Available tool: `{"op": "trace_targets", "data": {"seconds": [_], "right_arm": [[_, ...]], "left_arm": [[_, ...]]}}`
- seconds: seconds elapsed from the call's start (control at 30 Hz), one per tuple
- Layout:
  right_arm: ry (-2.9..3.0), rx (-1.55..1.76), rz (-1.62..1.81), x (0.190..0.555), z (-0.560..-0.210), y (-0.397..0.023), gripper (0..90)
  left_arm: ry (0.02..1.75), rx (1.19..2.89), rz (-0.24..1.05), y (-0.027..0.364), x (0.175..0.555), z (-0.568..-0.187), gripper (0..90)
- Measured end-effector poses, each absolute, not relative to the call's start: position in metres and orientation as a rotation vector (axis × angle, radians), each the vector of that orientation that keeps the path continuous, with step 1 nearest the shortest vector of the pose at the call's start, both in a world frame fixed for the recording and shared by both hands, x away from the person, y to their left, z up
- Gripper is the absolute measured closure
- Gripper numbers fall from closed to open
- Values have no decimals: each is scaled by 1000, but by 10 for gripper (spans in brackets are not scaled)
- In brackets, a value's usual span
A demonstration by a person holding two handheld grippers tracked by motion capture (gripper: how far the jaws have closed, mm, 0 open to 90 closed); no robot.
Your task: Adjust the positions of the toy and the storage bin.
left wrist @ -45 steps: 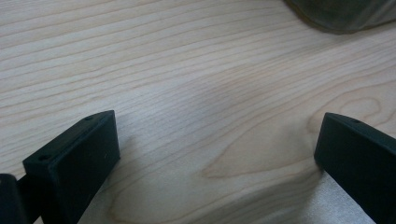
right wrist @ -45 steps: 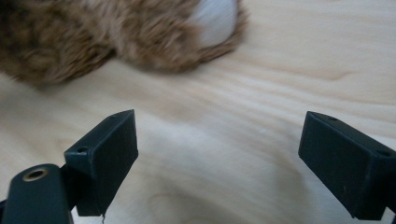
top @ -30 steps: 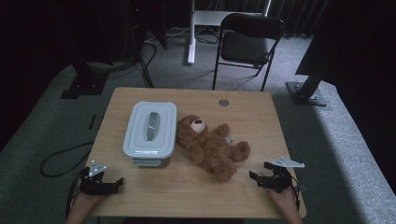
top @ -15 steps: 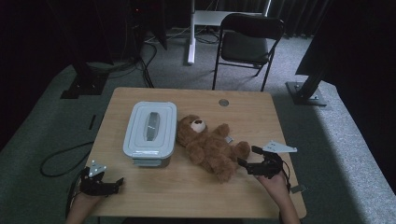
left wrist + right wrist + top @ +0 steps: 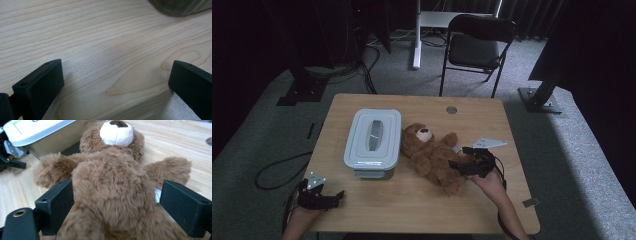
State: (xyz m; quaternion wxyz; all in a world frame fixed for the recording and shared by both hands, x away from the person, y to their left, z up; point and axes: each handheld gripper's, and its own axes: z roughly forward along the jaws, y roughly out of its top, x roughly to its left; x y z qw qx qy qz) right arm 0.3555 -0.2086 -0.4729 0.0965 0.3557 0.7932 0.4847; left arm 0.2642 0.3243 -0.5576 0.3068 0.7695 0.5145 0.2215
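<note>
A brown teddy bear (image 5: pixel 432 155) lies on its back in the middle of the wooden table (image 5: pixel 412 210), head toward the far side. My right gripper (image 5: pixel 459 165) stands open at its lower body; in the right gripper view the jaws straddle the bear's (image 5: pixel 112 185) torso on both sides, with the gripper's midpoint (image 5: pixel 118 195) on the fur. A white lidded plastic box (image 5: pixel 373 137) sits just left of the bear. My left gripper (image 5: pixel 337 196) rests open at the table's front left, nothing between its jaws (image 5: pixel 117 77).
A black folding chair (image 5: pixel 479 45) stands beyond the table's far edge. A round cable grommet (image 5: pixel 451 109) sits near the far edge. The box's corner (image 5: pixel 180 5) shows ahead of the left gripper. Bare wood lies along the front.
My right gripper has moved left from the table's front right corner to the bear, and its jaws now straddle the bear's body. The left gripper has stayed put.
</note>
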Motion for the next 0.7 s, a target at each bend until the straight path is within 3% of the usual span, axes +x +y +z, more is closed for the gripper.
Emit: {"op": "trace_targets", "data": {"seconds": [0.7], "right_arm": [[2519,1034,1321,381,-503,-170,113]], "left_arm": [[1361,2035,586,324,264,-558,7]]}}
